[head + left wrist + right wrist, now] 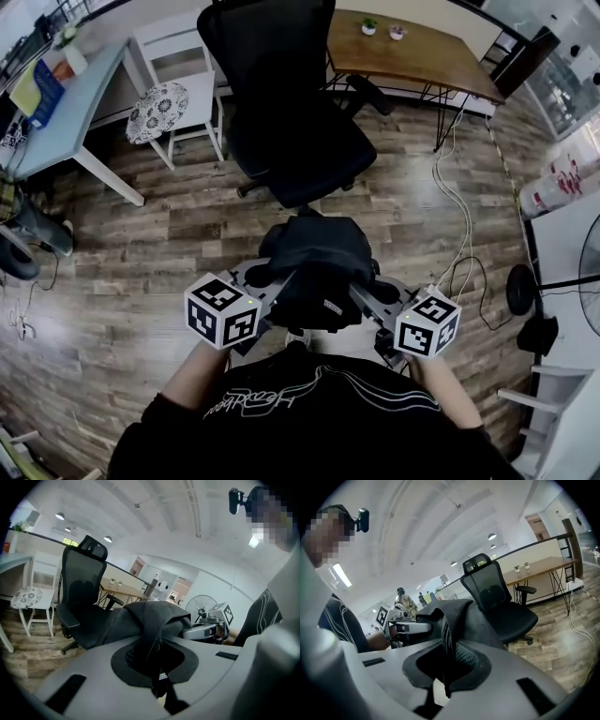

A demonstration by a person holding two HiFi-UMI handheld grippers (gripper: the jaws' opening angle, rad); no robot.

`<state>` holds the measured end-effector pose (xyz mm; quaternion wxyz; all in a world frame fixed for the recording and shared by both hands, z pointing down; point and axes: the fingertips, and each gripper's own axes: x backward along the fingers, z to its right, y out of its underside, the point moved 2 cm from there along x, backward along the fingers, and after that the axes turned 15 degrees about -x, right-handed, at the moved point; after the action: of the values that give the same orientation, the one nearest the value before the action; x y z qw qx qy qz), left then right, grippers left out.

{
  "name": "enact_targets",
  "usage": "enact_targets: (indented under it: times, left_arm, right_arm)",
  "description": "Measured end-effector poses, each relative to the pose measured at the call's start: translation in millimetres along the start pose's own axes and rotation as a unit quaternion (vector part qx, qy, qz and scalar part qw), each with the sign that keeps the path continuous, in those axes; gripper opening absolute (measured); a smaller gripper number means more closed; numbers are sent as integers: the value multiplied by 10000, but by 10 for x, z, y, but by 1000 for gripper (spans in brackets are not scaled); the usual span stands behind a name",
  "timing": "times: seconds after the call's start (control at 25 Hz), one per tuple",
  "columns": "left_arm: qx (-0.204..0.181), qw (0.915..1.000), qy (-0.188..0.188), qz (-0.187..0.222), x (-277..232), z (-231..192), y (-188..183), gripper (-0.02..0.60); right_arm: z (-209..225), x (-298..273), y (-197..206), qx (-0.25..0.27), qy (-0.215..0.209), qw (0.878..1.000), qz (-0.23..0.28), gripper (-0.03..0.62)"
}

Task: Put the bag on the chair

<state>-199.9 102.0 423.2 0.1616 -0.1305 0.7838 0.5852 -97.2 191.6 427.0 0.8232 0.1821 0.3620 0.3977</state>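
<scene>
A black fabric bag [314, 258] hangs just in front of my body, above the wooden floor. My left gripper [270, 286] is shut on a fold of the bag [150, 625] at its left side. On the bag's right side, my right gripper [367, 292] is shut on a strap of the bag [454, 620]. In each gripper view the dark cloth is pinched between the jaws, by the left gripper [157, 665] and the right gripper [446, 665]. The black office chair [286, 122] stands straight ahead, its seat [300, 155] bare and facing me, a short way beyond the bag.
A white chair with a patterned cushion [159, 108] and a pale blue table [70, 112] stand at the left. A wooden table [412, 52] is at the back right. Cables [459, 211] trail over the floor on the right, near a fan [591, 272].
</scene>
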Motion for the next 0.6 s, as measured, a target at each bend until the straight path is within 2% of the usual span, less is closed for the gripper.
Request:
enact_targets:
  times: [0.36,0.6]
  left_arm:
    - [-46,9998,-6,-175,-352,-244,-173,35]
    - [-34,9991,-187,-373,-681,-458,-364,35]
  right_arm:
    - [354,-103,-365,-277,17,9996,105,15]
    - [710,-216,-718,-415,-225,9989,71,15]
